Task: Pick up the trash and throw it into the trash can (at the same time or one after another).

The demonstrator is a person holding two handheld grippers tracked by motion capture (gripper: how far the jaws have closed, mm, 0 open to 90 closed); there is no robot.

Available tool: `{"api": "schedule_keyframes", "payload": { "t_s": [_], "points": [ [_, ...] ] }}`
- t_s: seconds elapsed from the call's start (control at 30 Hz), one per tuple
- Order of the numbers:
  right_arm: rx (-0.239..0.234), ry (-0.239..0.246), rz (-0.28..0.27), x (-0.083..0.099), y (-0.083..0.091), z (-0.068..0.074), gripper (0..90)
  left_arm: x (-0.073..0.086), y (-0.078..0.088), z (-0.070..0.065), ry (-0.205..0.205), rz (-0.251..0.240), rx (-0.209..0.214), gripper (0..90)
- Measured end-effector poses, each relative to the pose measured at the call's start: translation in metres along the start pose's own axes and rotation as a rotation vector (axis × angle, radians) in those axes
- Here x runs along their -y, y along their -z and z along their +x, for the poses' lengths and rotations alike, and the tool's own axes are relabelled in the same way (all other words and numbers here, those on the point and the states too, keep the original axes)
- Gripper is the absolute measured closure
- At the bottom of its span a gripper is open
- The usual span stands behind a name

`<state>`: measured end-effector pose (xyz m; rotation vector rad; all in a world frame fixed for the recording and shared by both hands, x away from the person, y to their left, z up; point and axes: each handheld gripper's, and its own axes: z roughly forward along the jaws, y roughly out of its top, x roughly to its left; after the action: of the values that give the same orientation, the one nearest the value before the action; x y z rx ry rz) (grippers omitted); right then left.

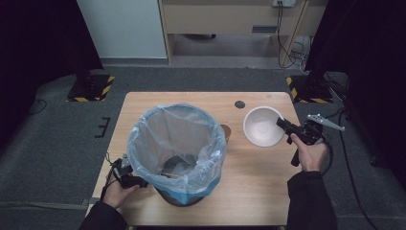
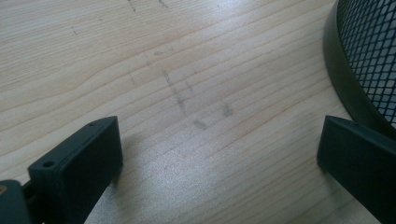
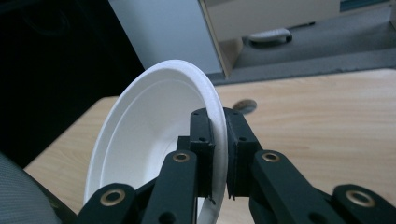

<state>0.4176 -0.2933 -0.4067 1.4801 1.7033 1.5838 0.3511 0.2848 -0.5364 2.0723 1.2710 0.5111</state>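
**Bowl pinched by its rim, lifted off the desk**

The right claw point(image 1: 282, 124) is pinching the white bowl point(image 1: 262, 126) by the edge nearest the person, one pad inside the rim and one outside, as the right gripper view shows close up point(image 3: 219, 154). The bowl point(image 3: 154, 140) looks like thin foam or paper: very light, a little flexible, easy to dent or crack if squeezed hard. The rim is the sensible place to take it, since the wall is smooth and too wide to span; a one-sided hold like this may let it swing or slip if jerked.

It sits at the right of the desk point(image 1: 258, 191), beside the bin point(image 1: 177, 153) with its blue liner, and seems held just above the wood. Being round, it has no long axis; in the right gripper view it is tipped up on edge, its open face turned towards the bin side.

The left claw point(image 2: 219, 154) is spread wide and empty, resting low over bare desk by the bin's mesh wall point(image 2: 369, 42).
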Motion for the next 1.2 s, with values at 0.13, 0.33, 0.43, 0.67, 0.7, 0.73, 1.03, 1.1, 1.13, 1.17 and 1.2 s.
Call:
{"api": "schedule_keyframes", "payload": {
  "t_s": [0.13,0.33,0.43,0.67,0.7,0.73,1.03,1.1,1.13,1.17,1.2],
  "points": [
    [-0.033,-0.011,-0.051,-0.009,0.007,0.005,83.7,0.000,0.000,0.000,0.000,0.000,0.000,0.0],
    [-0.063,-0.017,-0.108,-0.019,0.016,0.013,83.7,0.000,0.000,0.000,0.000,0.000,0.000,0.0],
    [-0.080,-0.015,-0.131,-0.024,0.020,0.018,83.7,0.000,0.000,0.000,0.000,0.000,0.000,0.0],
    [-0.116,-0.004,-0.194,-0.033,0.029,0.028,83.7,0.000,0.000,0.000,0.000,0.000,0.000,0.0],
    [-0.124,-0.005,-0.204,-0.034,0.030,0.030,83.7,0.000,0.000,0.000,0.000,0.000,0.000,0.0],
    [-0.134,-0.008,-0.217,-0.036,0.032,0.031,83.8,0.000,0.000,0.000,0.000,0.000,0.000,0.0],
    [-0.191,0.023,-0.283,-0.047,0.043,0.049,83.7,0.000,0.000,0.000,0.000,0.000,0.000,0.0],
    [-0.206,0.027,-0.299,-0.050,0.046,0.054,83.7,0.000,0.000,0.000,0.000,0.000,0.000,0.0],
    [-0.210,0.033,-0.305,-0.051,0.047,0.055,83.8,0.000,0.000,0.000,0.000,0.000,0.000,0.0],
    [-0.218,0.035,-0.310,-0.052,0.049,0.058,83.7,0.000,0.000,0.000,0.000,0.000,0.000,0.0],
    [-0.224,0.039,-0.315,-0.053,0.050,0.060,83.8,0.000,0.000,0.000,0.000,0.000,0.000,0.0]
  ]
}}
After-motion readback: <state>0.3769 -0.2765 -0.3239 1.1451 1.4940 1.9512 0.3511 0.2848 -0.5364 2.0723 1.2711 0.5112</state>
